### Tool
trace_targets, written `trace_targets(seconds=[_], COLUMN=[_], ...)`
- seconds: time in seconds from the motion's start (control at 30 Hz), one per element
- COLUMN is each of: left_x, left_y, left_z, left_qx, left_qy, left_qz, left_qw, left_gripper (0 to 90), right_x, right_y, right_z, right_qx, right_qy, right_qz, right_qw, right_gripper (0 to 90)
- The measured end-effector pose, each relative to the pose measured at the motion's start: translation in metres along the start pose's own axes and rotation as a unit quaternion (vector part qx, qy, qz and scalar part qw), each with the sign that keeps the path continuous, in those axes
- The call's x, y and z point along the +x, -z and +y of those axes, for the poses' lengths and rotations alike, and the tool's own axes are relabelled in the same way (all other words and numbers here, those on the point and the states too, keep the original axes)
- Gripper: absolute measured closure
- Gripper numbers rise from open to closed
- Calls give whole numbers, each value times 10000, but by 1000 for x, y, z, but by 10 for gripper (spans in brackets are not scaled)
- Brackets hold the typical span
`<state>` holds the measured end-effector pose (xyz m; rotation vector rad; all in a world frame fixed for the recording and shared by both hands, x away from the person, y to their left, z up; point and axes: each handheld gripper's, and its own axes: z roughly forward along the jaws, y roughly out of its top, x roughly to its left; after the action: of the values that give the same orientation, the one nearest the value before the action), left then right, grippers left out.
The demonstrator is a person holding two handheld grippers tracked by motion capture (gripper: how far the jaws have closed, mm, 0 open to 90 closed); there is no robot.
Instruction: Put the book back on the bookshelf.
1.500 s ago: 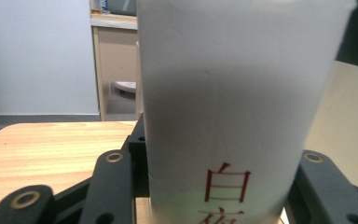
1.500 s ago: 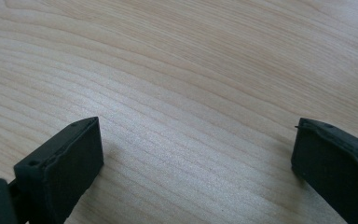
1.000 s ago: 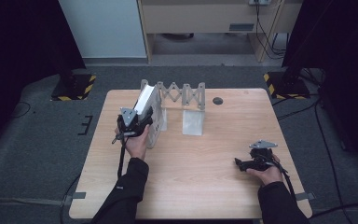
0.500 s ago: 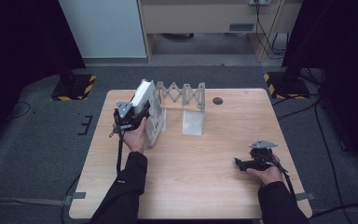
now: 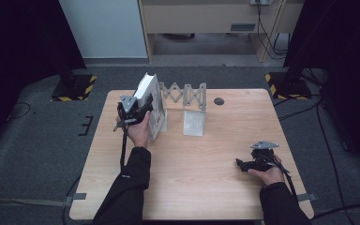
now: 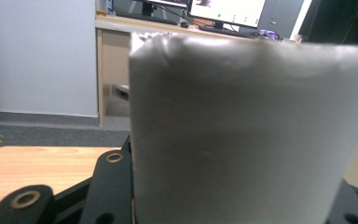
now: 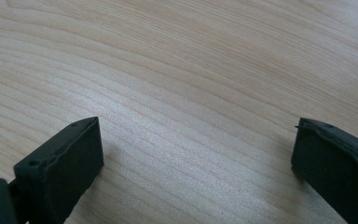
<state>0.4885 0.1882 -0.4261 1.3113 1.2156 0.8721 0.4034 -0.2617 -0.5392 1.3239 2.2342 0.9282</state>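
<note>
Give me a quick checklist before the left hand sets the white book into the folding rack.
1. Left hand-held gripper shut on the white book: ok.
2. Book upright: not ok, it leans.
3. Book lined up with a slot of the folding rack: cannot tell.
4. Right hand-held gripper open and holding nothing: ok.
5. Right hand-held gripper apart from the rack, low over the table: ok.

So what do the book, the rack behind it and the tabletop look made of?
Book: white paper block, matte, with fine page-edge lines. Rack: probably grey sheet metal, dull, with thin flat plates and a zigzag lattice. Table: light wood or laminate, with visible grain.
</note>
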Motion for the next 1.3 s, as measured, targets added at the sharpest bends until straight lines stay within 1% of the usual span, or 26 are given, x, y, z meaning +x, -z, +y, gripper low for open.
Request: trace_targets(seconds=[0.1,0.17,0.2,0.27,0.33,0.4,0.47,0.6,0.63,0.67,0.7,0.77,0.8,0.83,0.9,0.93,0.97,1.0,1.03,1.07,1.1,1.13,1.2,1.3], left_x=[2,2,0,-2,-2,2,4,-1,-1,2,2,6,6,5,5,7,9,11,13,13,13,13,14,18], left_y=[-5,-9,-8,-8,-6,-1,1,4,5,9,9,16,18,23,29,33,37,39,42,45,47,48,52,60], left_z=[-6,-13,-17,-20,-22,-28,-32,-35,-35,-37,-37,-37,-37,-35,-31,-29,-26,-24,-23,-23,-23,-23,-24,-29], left_qx=[43,87,-24,-70,-53,-64,-188,-155,-32,77,77,139,162,252,367,386,385,440,489,522,538,543,681,868], left_qy=[-16,-39,-119,-198,-203,-148,-174,-287,-308,-317,-317,-313,-375,-552,-659,-633,-536,-442,-450,-565,-624,-628,-568,-740], left_qz=[-8,26,29,9,2,-69,-134,-212,-231,-218,-218,-301,-277,-236,-269,-289,-322,-344,-351,-346,-340,-365,-476,-521], left_qw=[10000,10000,9999,9998,9998,9998,9996,9992,9993,9992,9992,9990,9988,9979,9968,9968,9973,9975,9972,9964,9960,9959,9949,9921], left_gripper=[521,521,520,519,516,511,506,489,477,442,436,437,426,406,376,367,357,332,332,331,331,331,321,296], right_x=[0,0,0,0,0,1,1,1,1,1,1,1,1,1,1,1,1,2,2,2,2,2,2,3], right_y=[0,0,0,0,0,0,0,1,1,1,1,1,1,1,1,1,1,1,1,1,1,1,2,2], right_z=[0,0,0,0,0,0,0,0,0,-1,-1,-1,-1,-1,-1,-1,-1,-1,-1,-1,-1,-1,-1,-1], right_qx=[-6,-6,-12,-18,-20,-17,-17,-9,2,4,4,5,4,5,5,5,5,10,10,2,14,22,29,31], right_qy=[6,5,21,22,29,16,13,4,5,-4,-4,-5,-5,-5,-6,-7,-7,-31,-31,-28,-21,4,-5,-13], right_qz=[-4,-3,-9,-16,-23,-28,-25,-23,-17,-16,-16,-15,-15,-15,-18,-18,-20,-29,-29,-41,-39,-35,-27,-25], right_qw=[10000,10000,10000,10000,10000,10000,10000,10000,10000,10000,10000,10000,10000,10000,10000,10000,10000,10000,10000,10000,10000,10000,10000,10000], right_gripper=[25,26,27,28,29,29,29,29,29,29,29,29,29,29,29,29,29,29,29,29,29,29,29,31])
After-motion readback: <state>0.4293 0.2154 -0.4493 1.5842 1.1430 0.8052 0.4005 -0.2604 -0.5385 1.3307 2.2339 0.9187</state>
